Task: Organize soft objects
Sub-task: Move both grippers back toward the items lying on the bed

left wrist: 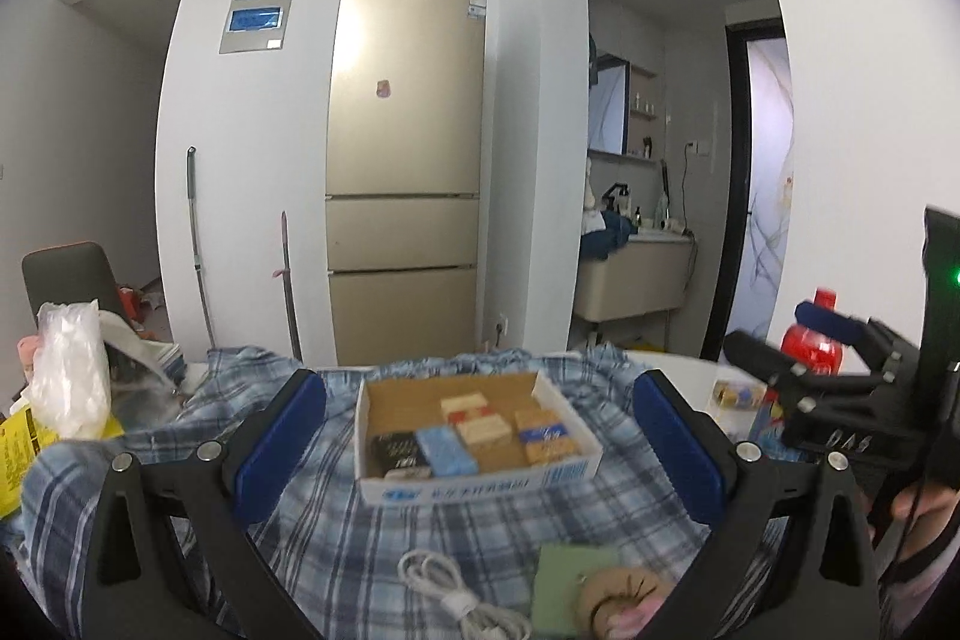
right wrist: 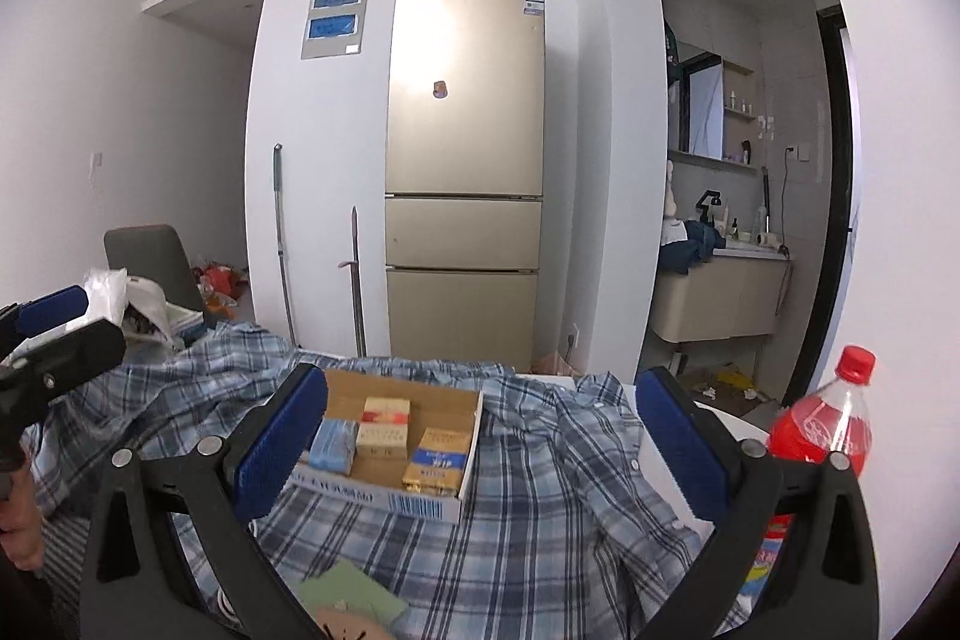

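Note:
A blue plaid shirt (left wrist: 336, 538) lies spread over the table; it also shows in the right wrist view (right wrist: 540, 508). A white cardboard box (left wrist: 474, 484) of small packets sits on the shirt, and shows in the right wrist view (right wrist: 432, 505) too. My left gripper (left wrist: 480, 442) is open and empty, held above the shirt with the box between its blue pads. My right gripper (right wrist: 480, 436) is open and empty above the shirt, right of the box; it appears at the right edge of the left wrist view (left wrist: 810, 340). A green card with a tan soft item (left wrist: 576, 586) lies at the near edge.
A red drink bottle (right wrist: 822, 430) stands at the table's right. A white cable (left wrist: 456, 592) lies on the shirt near me. A clear plastic bag (left wrist: 66, 370) and clutter sit at the left. A gold fridge (right wrist: 462, 172) stands behind the table.

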Action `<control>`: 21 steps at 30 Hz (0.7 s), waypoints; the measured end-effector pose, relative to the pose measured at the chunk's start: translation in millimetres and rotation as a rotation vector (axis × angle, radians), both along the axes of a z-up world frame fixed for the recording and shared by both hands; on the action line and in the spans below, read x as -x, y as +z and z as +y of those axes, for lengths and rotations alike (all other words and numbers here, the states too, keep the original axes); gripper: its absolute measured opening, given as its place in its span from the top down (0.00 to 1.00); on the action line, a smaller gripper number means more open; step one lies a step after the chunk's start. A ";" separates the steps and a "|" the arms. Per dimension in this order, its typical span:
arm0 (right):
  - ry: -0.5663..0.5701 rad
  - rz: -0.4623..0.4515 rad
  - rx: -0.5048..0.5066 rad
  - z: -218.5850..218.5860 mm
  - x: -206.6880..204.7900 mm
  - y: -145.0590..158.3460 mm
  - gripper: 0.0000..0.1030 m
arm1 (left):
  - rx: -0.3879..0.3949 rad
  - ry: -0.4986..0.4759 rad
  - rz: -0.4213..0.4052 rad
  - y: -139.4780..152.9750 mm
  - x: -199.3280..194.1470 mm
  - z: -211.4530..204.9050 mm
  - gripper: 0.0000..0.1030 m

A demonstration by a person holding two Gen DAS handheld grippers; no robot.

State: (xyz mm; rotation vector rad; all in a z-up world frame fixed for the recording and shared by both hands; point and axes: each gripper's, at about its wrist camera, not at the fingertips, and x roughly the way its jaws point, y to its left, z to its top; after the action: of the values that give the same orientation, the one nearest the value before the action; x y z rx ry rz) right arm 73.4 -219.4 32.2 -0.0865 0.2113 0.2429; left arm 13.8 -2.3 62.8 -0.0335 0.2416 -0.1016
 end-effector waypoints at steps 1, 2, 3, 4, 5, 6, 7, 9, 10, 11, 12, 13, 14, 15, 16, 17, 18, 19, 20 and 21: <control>0.008 0.004 -0.006 0.3 2.2 -1.9 0.00 | -0.010 0.007 0.000 -5.4 2.8 1.0 0.00; 0.018 0.010 -0.014 -0.1 4.0 -3.9 0.00 | -0.018 0.015 0.001 -8.8 4.9 1.4 0.00; 0.022 0.015 -0.022 -1.0 5.9 -6.4 0.00 | -0.023 0.020 0.007 -12.6 5.3 2.1 0.00; 0.023 0.020 -0.029 -1.4 7.6 -8.8 0.00 | -0.022 0.018 0.016 -17.2 5.1 2.6 0.00; 0.024 0.025 -0.034 -2.6 8.8 -10.9 0.00 | -0.017 0.013 0.023 -21.4 6.1 3.7 0.00; 0.029 0.027 -0.036 -2.9 10.5 -13.1 0.00 | -0.011 0.008 0.030 -26.5 6.5 5.1 0.00; 0.033 0.029 -0.032 -2.8 12.3 -15.6 0.00 | -0.011 -0.001 0.034 -30.6 5.0 5.5 0.00; 0.036 0.037 -0.007 -2.0 15.0 -19.2 0.00 | -0.065 -0.009 0.055 -42.5 -2.3 1.9 0.00; 0.031 0.046 0.004 -2.1 16.4 -21.4 0.00 | -0.085 -0.013 0.068 -48.0 -6.2 0.9 0.00; 0.025 0.053 0.006 -1.6 17.2 -24.0 0.00 | -0.090 -0.021 0.085 -53.1 -9.5 0.5 0.00; 0.022 0.067 0.009 -1.5 17.6 -26.6 0.00 | -0.078 -0.041 0.109 -58.6 -12.9 1.9 0.00; 0.023 0.083 0.016 -0.9 17.4 -28.9 0.00 | -0.047 -0.076 0.148 -64.2 -17.7 4.4 0.00; 0.028 0.096 0.024 -0.5 17.3 -30.9 0.00 | -0.018 -0.098 0.182 -69.3 -21.8 6.2 0.00; 0.026 0.104 0.034 0.3 18.2 -32.8 0.00 | 0.001 -0.108 0.210 -73.8 -24.7 7.7 0.00; 0.014 0.109 0.043 1.0 20.0 -35.5 0.00 | 0.004 -0.113 0.227 -77.6 -26.6 8.1 0.00; -0.006 0.110 0.053 1.5 21.7 -37.8 0.00 | 0.007 -0.115 0.232 -79.4 -27.3 8.8 0.00; -0.022 0.104 0.059 1.5 22.9 -39.4 0.00 | 0.016 -0.118 0.235 -79.7 -27.8 9.8 0.00; -0.040 0.100 0.066 1.6 24.3 -41.6 0.00 | 0.019 -0.119 0.232 -79.6 -27.6 10.0 0.00; -0.056 0.100 0.073 1.9 25.1 -44.0 0.00 | 0.021 -0.121 0.228 -79.6 -26.9 10.0 0.00; -0.067 0.101 0.076 2.4 26.0 -46.3 0.00 | 0.020 -0.122 0.226 -79.7 -26.4 9.3 0.00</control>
State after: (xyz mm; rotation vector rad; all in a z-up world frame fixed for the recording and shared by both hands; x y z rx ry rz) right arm 47.4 -217.0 -14.1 -0.1424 0.3234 0.1729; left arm 40.2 7.0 -17.0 -0.0503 0.4686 -0.2222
